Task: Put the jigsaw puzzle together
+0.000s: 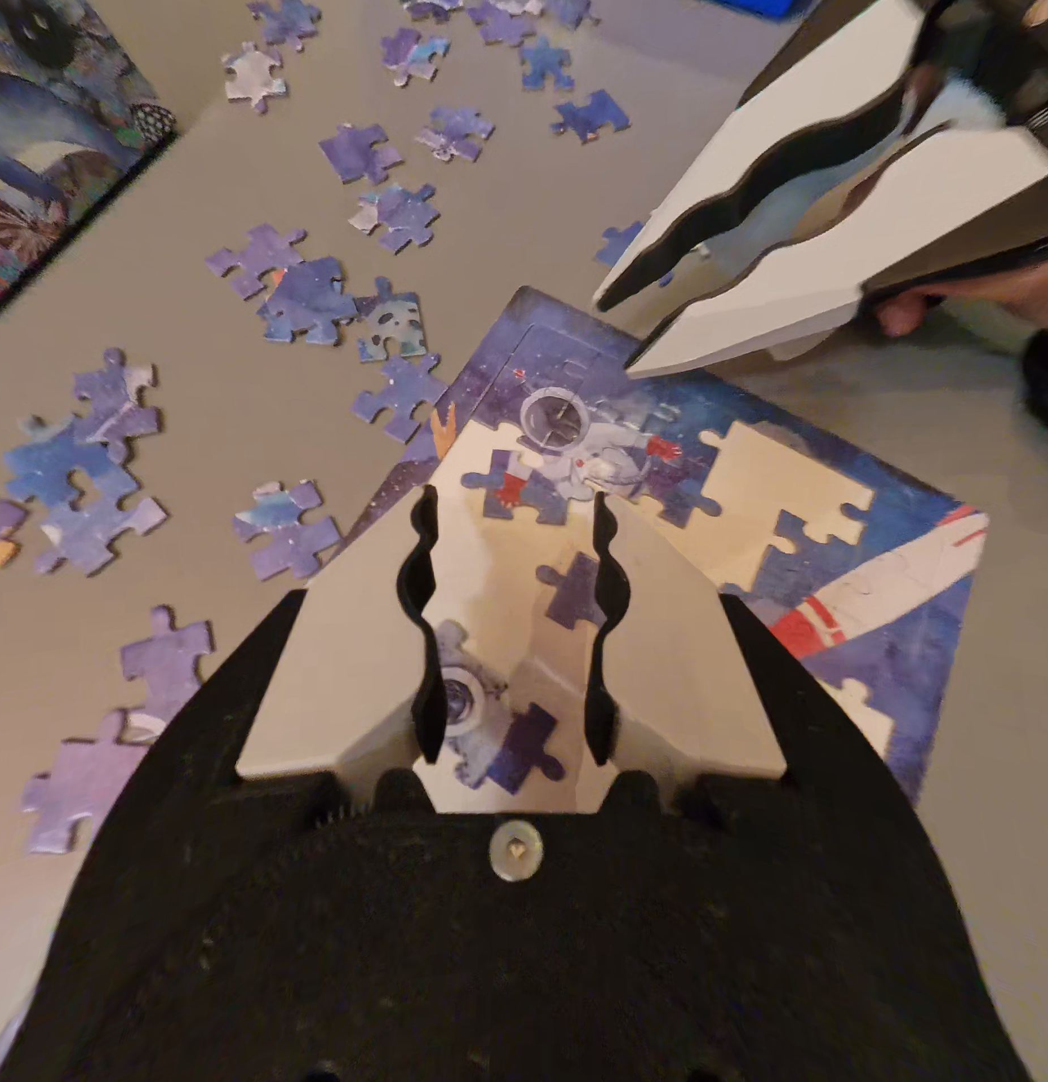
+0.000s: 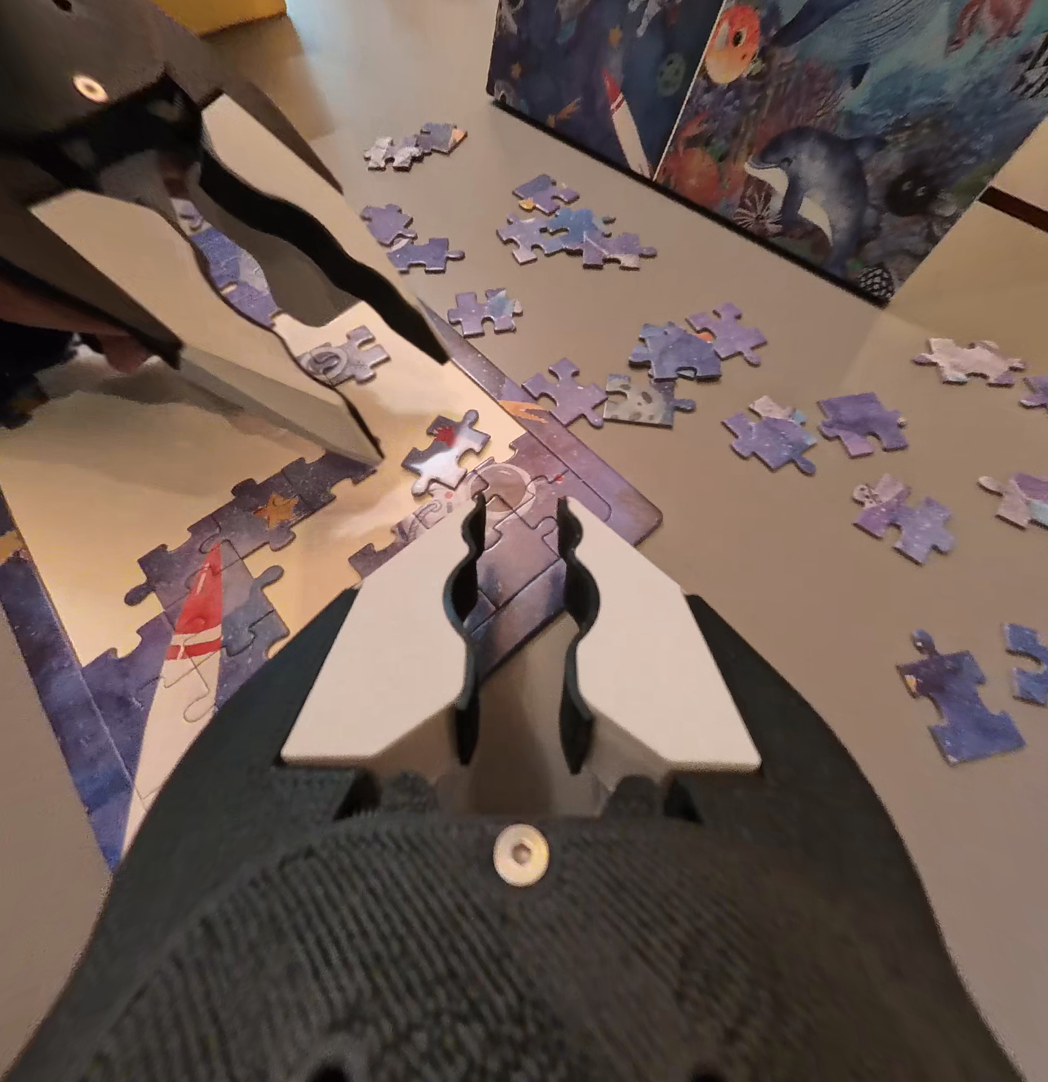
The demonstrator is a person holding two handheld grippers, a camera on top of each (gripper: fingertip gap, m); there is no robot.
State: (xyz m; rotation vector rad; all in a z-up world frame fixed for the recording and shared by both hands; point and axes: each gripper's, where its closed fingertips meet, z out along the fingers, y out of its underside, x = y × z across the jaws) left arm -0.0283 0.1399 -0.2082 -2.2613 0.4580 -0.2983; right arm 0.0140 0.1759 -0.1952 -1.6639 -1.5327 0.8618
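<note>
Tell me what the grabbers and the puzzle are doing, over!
Left gripper open, empty, over puzzle tray. Right gripper open, empty, above astronaut corner. Red-glove piece loose in the tray.

You see matt cardboard puzzle pieces (image 1: 287,527), a glossy cream puzzle tray (image 1: 767,486), and a smooth matt table (image 1: 229,410).
</note>
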